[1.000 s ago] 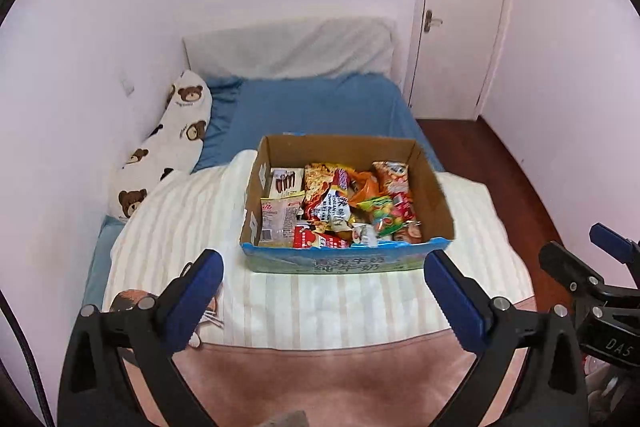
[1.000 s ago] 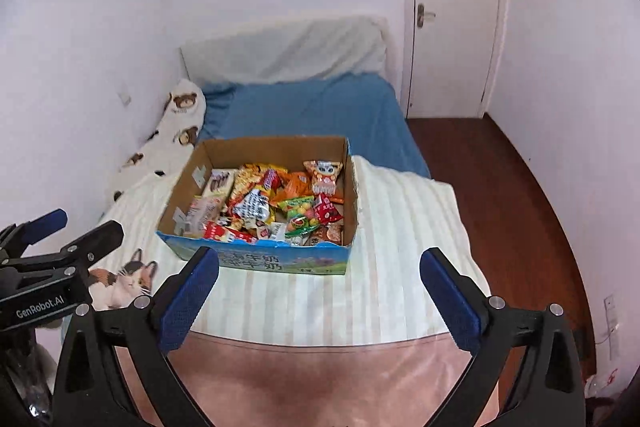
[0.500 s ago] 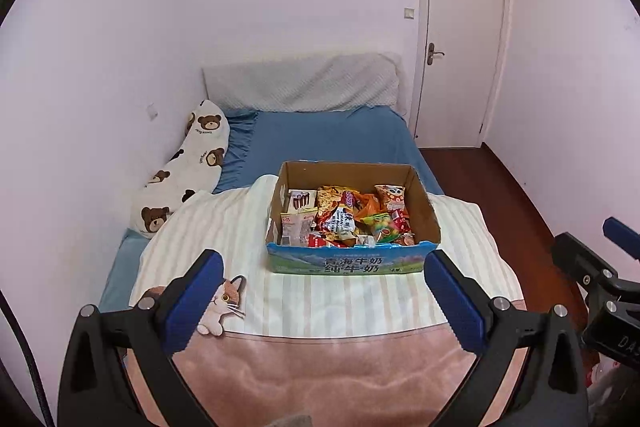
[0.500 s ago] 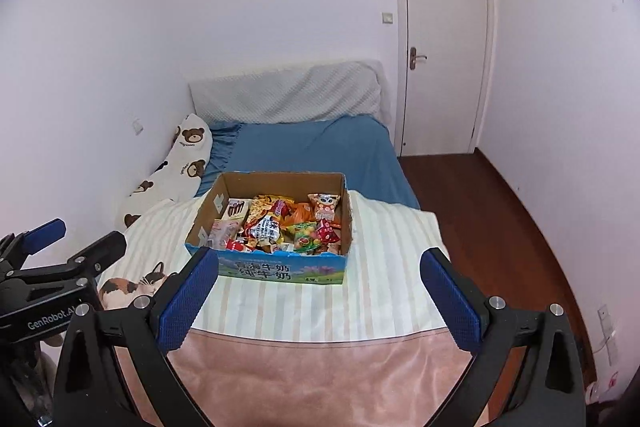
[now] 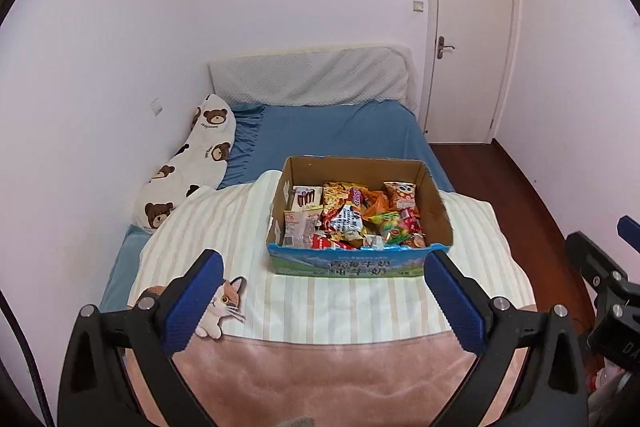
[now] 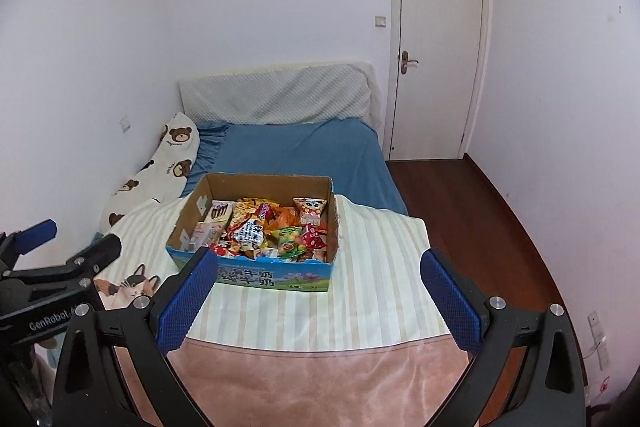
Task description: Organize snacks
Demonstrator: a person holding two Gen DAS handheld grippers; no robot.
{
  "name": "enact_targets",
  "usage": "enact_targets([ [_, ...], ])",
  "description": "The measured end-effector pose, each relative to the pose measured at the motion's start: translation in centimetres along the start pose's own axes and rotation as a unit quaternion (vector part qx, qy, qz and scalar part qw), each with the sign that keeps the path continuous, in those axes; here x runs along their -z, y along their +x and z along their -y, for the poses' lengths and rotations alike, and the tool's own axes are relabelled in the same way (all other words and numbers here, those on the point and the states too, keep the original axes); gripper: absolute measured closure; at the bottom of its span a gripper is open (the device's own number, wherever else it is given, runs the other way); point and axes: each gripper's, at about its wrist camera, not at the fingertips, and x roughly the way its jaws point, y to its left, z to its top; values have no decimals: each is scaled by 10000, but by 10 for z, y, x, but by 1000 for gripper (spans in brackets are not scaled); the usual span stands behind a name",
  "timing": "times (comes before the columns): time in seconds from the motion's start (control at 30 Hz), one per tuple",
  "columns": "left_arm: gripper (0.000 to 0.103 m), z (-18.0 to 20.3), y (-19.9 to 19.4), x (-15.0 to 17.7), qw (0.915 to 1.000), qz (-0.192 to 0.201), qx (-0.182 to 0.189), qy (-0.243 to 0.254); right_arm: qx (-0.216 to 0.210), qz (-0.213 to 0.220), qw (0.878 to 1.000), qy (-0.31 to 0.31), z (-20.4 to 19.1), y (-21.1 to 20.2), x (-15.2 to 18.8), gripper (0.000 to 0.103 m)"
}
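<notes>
A cardboard box (image 5: 360,251) of snack packets (image 5: 352,215) sits on the striped blanket (image 5: 320,307), bear-print pillow (image 5: 188,163) beside. Left tongs (image 5: 324,299) and right tongs (image 6: 316,297) gape wide, empty, touching nothing.

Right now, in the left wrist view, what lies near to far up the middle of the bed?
Pink plush blanket → cream striped cover → cardboard box of snack packets → blue bedsheet → grey padded headboard.

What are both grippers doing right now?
Left gripper: open, holding nothing.
Right gripper: open, holding nothing.
</notes>
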Motion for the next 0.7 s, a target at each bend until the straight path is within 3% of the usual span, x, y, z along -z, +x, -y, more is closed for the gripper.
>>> enact_targets([
  [0.37, 0, 2, 65, -12, 9991, -323, -264, 46, 126, -379, 9991, 138, 4, 77, -8, 0],
  [0.7, 0, 4, 101, -12, 9979, -529, -360, 124, 141, -790, 9966, 167, -1, 130, -4, 0],
])
